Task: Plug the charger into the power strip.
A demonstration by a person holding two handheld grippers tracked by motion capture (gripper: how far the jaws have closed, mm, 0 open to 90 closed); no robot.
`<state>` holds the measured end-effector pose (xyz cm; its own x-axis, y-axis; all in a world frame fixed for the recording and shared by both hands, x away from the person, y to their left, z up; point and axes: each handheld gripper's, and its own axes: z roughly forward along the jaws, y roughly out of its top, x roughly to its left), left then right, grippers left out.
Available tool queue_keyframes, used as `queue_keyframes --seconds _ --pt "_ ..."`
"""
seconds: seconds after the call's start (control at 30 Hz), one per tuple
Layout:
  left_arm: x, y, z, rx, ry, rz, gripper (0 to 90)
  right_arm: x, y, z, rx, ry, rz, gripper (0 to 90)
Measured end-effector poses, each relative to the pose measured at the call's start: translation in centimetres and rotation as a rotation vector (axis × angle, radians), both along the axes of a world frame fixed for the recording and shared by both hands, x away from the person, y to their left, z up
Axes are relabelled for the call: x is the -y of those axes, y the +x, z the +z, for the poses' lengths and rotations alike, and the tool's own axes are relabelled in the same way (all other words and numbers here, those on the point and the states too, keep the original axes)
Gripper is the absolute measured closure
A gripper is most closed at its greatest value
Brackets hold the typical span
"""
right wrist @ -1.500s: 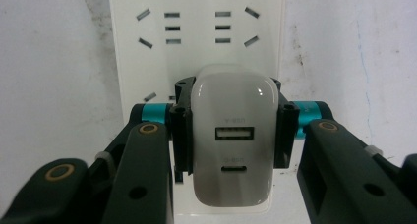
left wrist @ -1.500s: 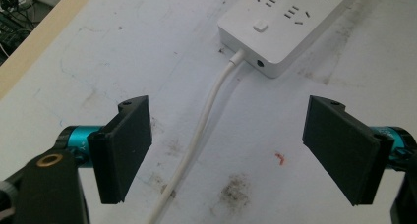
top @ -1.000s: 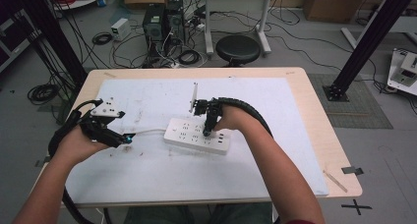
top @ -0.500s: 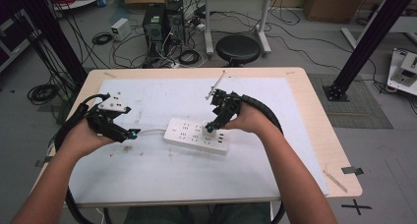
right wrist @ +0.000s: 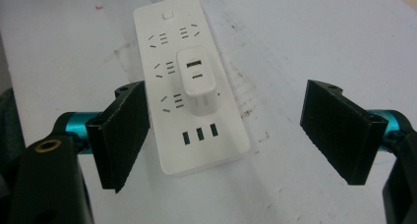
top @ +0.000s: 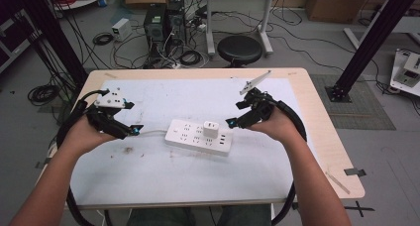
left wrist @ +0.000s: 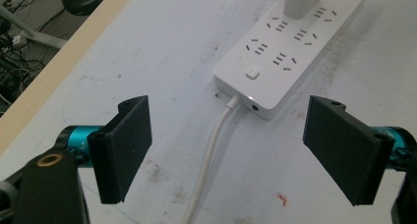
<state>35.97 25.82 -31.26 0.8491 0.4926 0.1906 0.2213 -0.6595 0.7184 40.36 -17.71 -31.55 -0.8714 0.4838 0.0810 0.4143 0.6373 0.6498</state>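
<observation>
A white power strip (top: 198, 137) lies flat in the middle of the white mat, with a white USB charger (top: 211, 128) plugged into one of its sockets. Its white cord (left wrist: 209, 160) runs off the left end toward my left gripper (top: 134, 131), which is open and hovers just left of the strip. In the left gripper view the strip (left wrist: 290, 42) lies ahead between the spread jaws. My right gripper (top: 233, 122) is open just right of the strip, nothing in it. The right gripper view shows the charger (right wrist: 195, 79) standing on the strip (right wrist: 192, 86) ahead.
The white mat (top: 188, 171) covers most of a light wooden table (top: 322, 137). Beyond the far edge stand a black stool (top: 240, 50), computer towers (top: 161, 20) and tangled cables on the floor. A black frame post (top: 371, 37) rises at the right.
My right gripper let go of the charger, now plugged into the strip, and drew back to the right, open. The left gripper shifted slightly left.
</observation>
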Motion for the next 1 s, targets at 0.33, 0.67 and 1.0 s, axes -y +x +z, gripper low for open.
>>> queue_keyframes --seconds 0.33,0.67,1.0 --pt "-0.7 0.3 -0.6 0.002 -0.035 0.013 18.6 2.9 -1.0 -1.0 0.007 0.013 -0.050 19.4" --pt "-1.4 0.2 -1.2 -0.008 -0.061 0.028 18.6 3.1 -1.3 -1.0 0.010 -0.003 -0.062 19.4" --pt "-1.3 0.3 -1.2 -0.007 -0.057 0.026 18.7 3.1 -1.2 -1.0 0.002 -0.012 -0.069 19.4"
